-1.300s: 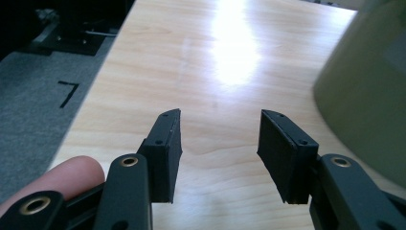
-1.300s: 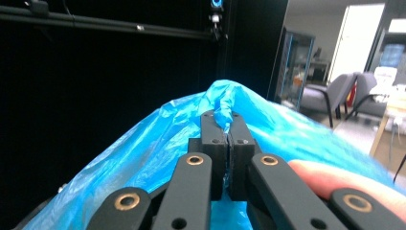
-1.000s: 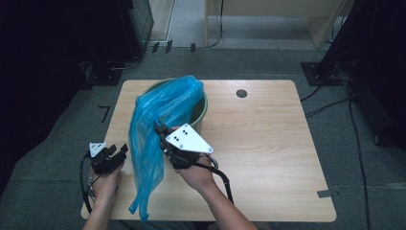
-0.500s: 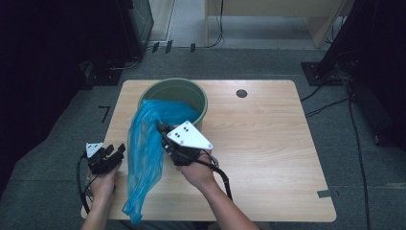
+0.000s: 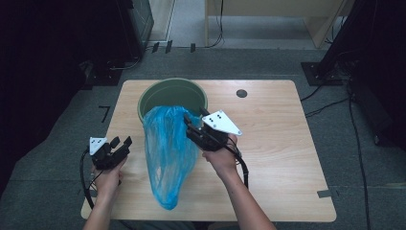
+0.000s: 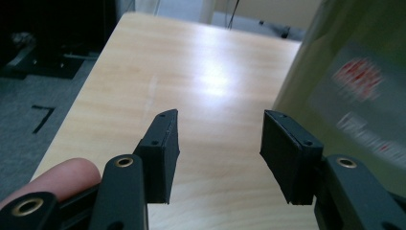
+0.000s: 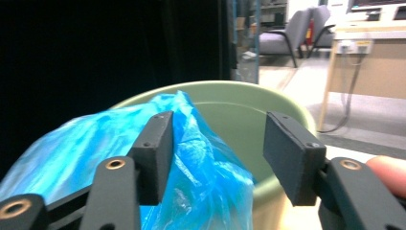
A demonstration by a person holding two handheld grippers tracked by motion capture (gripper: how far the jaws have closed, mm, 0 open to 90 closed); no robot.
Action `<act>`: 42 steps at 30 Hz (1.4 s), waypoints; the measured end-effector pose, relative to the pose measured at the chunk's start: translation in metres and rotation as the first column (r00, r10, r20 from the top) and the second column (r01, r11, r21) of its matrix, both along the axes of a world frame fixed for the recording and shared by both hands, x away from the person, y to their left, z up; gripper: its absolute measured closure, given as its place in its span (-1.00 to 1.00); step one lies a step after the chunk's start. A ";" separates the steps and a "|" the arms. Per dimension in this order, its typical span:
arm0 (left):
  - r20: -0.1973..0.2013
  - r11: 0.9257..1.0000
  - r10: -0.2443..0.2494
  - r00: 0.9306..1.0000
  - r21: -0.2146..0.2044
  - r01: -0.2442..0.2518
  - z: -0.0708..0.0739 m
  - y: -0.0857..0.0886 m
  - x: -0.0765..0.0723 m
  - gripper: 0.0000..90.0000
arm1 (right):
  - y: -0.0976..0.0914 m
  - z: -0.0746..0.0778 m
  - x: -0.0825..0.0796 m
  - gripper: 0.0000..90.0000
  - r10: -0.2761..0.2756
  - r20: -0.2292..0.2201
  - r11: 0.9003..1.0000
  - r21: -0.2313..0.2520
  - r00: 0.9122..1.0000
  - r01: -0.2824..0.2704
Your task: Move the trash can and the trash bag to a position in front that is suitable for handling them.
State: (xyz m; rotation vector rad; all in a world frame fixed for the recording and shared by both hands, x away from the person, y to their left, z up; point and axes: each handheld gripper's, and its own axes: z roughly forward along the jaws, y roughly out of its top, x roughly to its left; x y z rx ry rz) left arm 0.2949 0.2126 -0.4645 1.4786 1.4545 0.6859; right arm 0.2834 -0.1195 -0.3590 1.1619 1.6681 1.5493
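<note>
Blue bag (image 5: 168,153) plastic lies just off the right gripper (image 5: 194,128), whose jaws have just been opening and now stand apart with nothing pinched between them. In the right gripper view (image 7: 218,158) a fold of the bag (image 7: 191,158) rises behind the left-hand jaw, and the gap between the jaws looks onto the green bucket (image 7: 268,120) beyond. From the bucket (image 5: 153,98) the bag hangs over the near rim and trails down across the table (image 5: 287,158) toward the person, its tail near the front edge. The right hand (image 5: 219,158) grips its tool just beside the bag, on the near side of the bucket. The left gripper (image 5: 120,143) sits well apart from the bucket, on its near left, jaws apart and empty; in its own view (image 6: 220,153) bare table (image 6: 191,81) shows between the pads, with the bucket's wall (image 6: 344,96) at the right.
</note>
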 end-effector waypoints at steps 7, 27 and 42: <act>0.067 0.999 -0.035 0.997 -0.006 0.036 0.018 -0.018 0.004 0.12 | -0.024 -0.009 0.009 -0.03 -0.075 -0.017 0.997 0.002 0.997 0.075; 0.099 0.997 -0.056 0.994 -0.043 0.060 0.037 -0.051 0.054 0.63 | -0.052 -0.048 0.057 0.58 -0.108 -0.156 0.978 0.160 0.982 0.133; 0.083 0.984 -0.157 0.984 -0.073 0.163 0.039 -0.057 0.060 1.00 | -0.034 -0.057 0.070 1.00 -0.096 -0.164 0.994 0.038 0.982 0.104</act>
